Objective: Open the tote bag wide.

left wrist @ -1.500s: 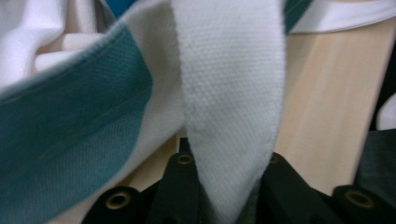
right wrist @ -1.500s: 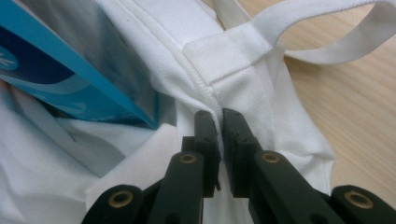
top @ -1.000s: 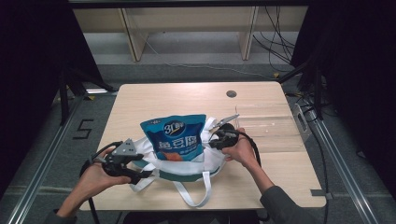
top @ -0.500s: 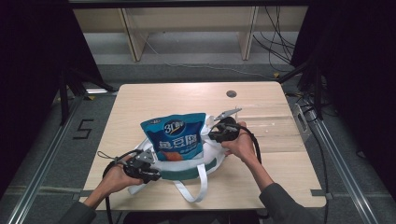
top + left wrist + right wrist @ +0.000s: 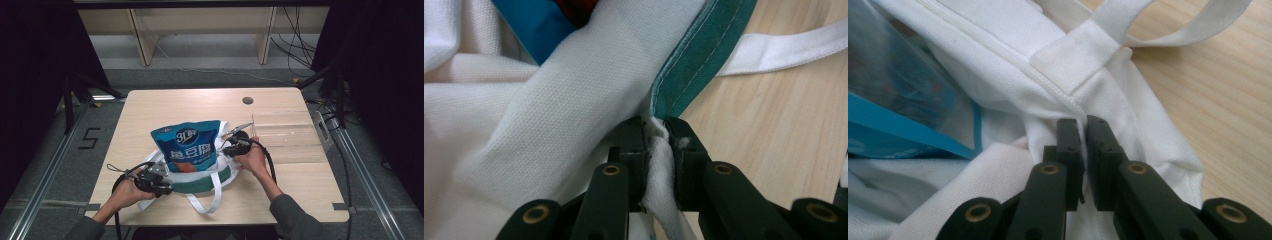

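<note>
A white cloth tote bag (image 5: 227, 175) with a green band lies at the table's near middle. A blue snack pouch (image 5: 189, 146) stands up out of its mouth. My left gripper (image 5: 165, 176) is at the bag's near left corner. It is shut on a fold of white cloth (image 5: 657, 165) beside the green band (image 5: 694, 65). My right gripper (image 5: 226, 149) is at the bag's right rim, shut on the white fabric (image 5: 1013, 60) just below a sewn handle strap (image 5: 1173, 30). The pouch (image 5: 893, 90) lies to its left.
A loose white handle strap (image 5: 212, 197) loops toward the near edge of the wooden table (image 5: 175, 107). A clear plastic tray (image 5: 290, 132) sits right of the bag. A round hole (image 5: 247, 100) is at the far side. Cables trail from both grippers.
The left hand has moved right from the table's left edge to the bag's corner, and its gripper now pinches the cloth. The right gripper has stayed at the right rim.
</note>
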{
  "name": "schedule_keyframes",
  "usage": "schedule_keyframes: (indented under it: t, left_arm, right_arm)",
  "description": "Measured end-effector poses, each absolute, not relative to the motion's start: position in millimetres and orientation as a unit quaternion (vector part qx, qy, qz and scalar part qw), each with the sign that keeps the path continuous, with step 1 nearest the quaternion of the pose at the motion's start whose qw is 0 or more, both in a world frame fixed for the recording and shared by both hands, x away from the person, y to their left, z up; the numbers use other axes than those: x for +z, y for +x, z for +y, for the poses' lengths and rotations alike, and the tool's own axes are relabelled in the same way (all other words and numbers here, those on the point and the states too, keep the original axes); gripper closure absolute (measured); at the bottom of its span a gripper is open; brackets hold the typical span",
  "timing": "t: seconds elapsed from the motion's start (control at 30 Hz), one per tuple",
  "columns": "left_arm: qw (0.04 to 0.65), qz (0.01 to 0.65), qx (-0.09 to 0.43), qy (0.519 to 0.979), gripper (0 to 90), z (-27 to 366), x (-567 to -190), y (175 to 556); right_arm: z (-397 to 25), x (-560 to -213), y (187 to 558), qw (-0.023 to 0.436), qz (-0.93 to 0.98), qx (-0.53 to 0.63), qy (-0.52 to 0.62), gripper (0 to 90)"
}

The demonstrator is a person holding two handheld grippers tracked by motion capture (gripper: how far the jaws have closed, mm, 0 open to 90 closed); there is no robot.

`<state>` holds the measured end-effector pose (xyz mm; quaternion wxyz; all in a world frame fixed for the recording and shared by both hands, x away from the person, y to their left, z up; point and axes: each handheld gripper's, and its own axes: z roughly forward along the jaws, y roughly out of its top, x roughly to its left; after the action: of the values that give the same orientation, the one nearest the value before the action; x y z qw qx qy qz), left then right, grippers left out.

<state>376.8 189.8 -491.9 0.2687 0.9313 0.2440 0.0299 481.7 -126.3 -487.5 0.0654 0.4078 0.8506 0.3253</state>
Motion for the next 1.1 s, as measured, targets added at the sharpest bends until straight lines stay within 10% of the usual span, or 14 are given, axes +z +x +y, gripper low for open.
schedule_keyframes:
  t: [0.6, 0.9, 1.1]
  left_arm:
    - [0.285, 0.272, 0.032, 0.919, 75.5, 184, -493, 381]
    - [0.303, 0.285, 0.062, 0.907, 36.2, 185, -468, 361]
    - [0.345, 0.304, 0.085, 0.884, 28.0, 199, -443, 349]
  right_arm:
    - [-141, -438, 474, 0.104, 0.838, 0.384, 0.374, 58.2]
    - [-162, -411, 467, 0.123, 0.836, 0.381, 0.374, 48.2]
    - [-162, -408, 460, 0.113, 0.853, 0.356, 0.365, 42.5]
